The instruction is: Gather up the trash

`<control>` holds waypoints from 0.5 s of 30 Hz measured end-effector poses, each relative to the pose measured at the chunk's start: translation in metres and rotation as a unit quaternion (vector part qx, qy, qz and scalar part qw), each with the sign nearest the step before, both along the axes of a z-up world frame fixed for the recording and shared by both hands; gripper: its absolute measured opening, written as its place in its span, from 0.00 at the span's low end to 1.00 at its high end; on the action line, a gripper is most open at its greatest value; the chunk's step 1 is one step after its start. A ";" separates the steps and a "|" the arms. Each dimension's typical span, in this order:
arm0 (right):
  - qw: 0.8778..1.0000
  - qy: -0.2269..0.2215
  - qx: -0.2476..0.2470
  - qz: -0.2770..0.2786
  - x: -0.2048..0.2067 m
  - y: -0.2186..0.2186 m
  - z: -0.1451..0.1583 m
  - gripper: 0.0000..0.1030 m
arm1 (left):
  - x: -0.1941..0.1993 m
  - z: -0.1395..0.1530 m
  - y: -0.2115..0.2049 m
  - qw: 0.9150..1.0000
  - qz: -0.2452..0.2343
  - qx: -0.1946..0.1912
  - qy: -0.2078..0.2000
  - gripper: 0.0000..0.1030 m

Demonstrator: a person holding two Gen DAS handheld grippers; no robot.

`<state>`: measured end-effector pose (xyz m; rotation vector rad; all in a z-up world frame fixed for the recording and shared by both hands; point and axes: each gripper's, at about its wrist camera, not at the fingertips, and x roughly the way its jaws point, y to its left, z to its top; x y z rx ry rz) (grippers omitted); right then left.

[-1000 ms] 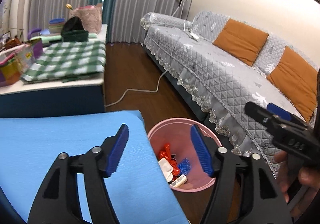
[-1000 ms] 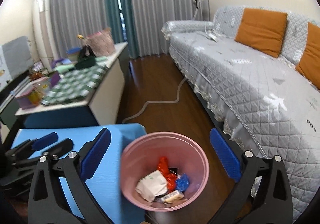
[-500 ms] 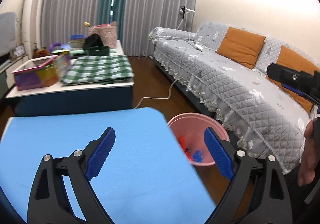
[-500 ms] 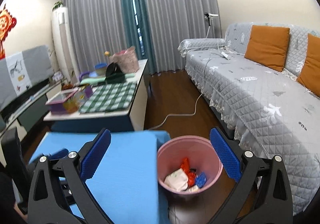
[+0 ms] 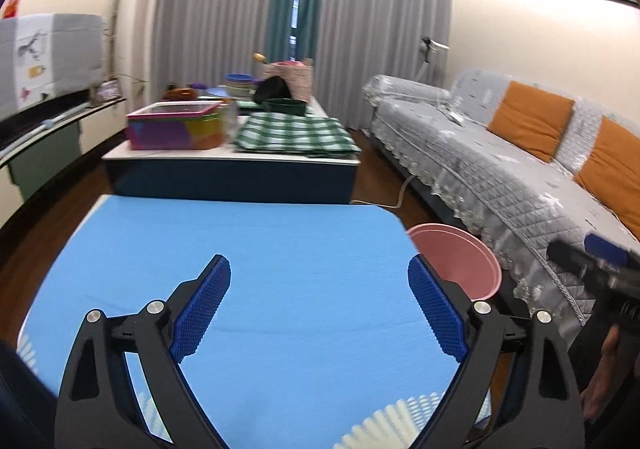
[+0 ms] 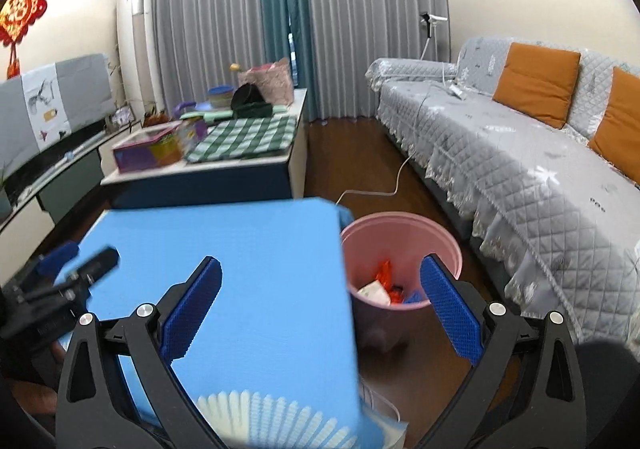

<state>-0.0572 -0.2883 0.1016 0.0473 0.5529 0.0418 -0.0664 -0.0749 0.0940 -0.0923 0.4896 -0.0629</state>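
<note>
Trash (image 6: 384, 287) fills pink bin (image 6: 444, 237); both tongs (image 5: 319, 307) (image 6: 320, 309) gape empty

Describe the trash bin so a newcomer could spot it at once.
Start at the long grey sofa with orange cushions, then look down at the wooden floor in front of it. The bin stands there beside the corner of the blue table. It is the only round pink bucket around, with wrappers inside.
</note>
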 end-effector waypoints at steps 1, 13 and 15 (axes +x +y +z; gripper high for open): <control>1.000 0.003 -0.006 0.001 -0.004 0.005 -0.004 0.95 | -0.007 -0.002 0.006 1.000 0.011 0.006 -0.003 0.86; 0.998 0.036 -0.041 -0.012 -0.012 0.045 -0.035 0.95 | -0.036 -0.033 0.037 0.998 0.050 0.030 0.039 0.90; 0.998 0.042 -0.040 -0.007 -0.010 0.049 -0.039 0.95 | -0.034 -0.037 0.041 0.997 0.053 0.015 0.046 0.90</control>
